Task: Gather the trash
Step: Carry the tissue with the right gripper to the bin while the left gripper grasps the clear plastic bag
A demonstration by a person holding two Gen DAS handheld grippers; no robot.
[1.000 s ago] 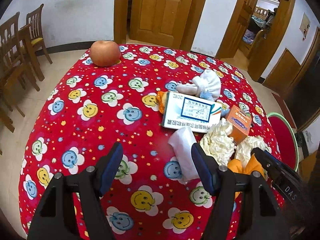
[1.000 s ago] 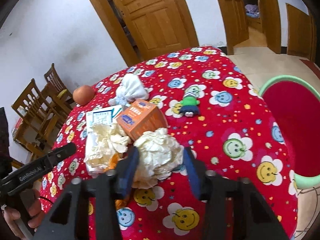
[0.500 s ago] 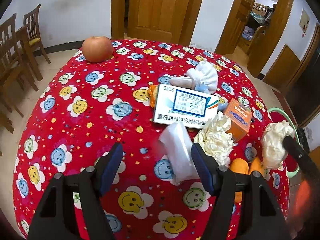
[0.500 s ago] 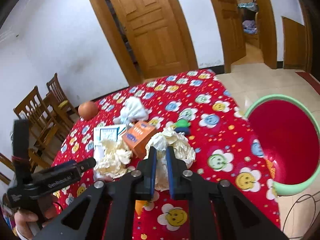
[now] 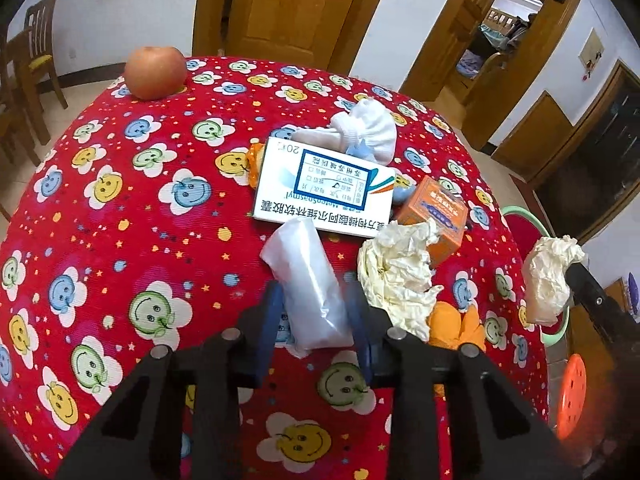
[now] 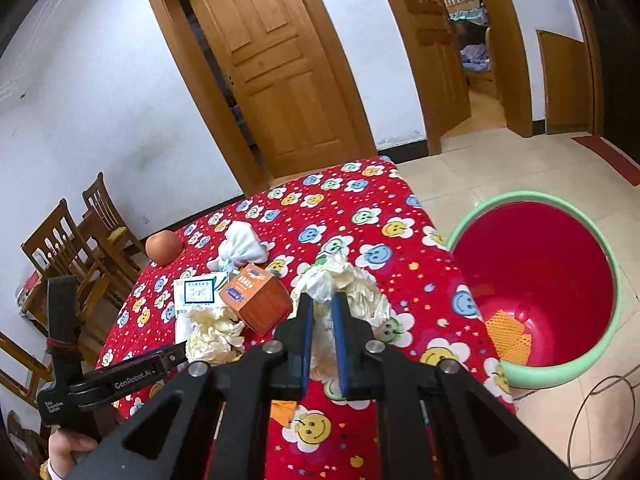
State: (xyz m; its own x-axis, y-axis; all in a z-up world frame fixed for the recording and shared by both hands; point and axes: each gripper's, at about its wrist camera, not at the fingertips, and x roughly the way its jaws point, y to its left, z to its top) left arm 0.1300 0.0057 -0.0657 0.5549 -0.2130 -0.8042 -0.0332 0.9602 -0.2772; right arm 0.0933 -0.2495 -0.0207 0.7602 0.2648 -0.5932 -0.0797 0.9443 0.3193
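Two tongs busy: right gripper (image 6: 322,322) clenches a paper wad (image 6: 340,280), red bin (image 6: 600,364) to its right; left gripper (image 5: 314,320) closing lengthwise around the plastic bag (image 5: 308,284), seemingly touching.

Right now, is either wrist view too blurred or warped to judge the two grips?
Left wrist view: fisheye bends the table edge, left gripper fingertips smear with motion as they close around the plastic bag. Right wrist view: sharp, evenly lit, right gripper clearly pinches the crumpled paper.
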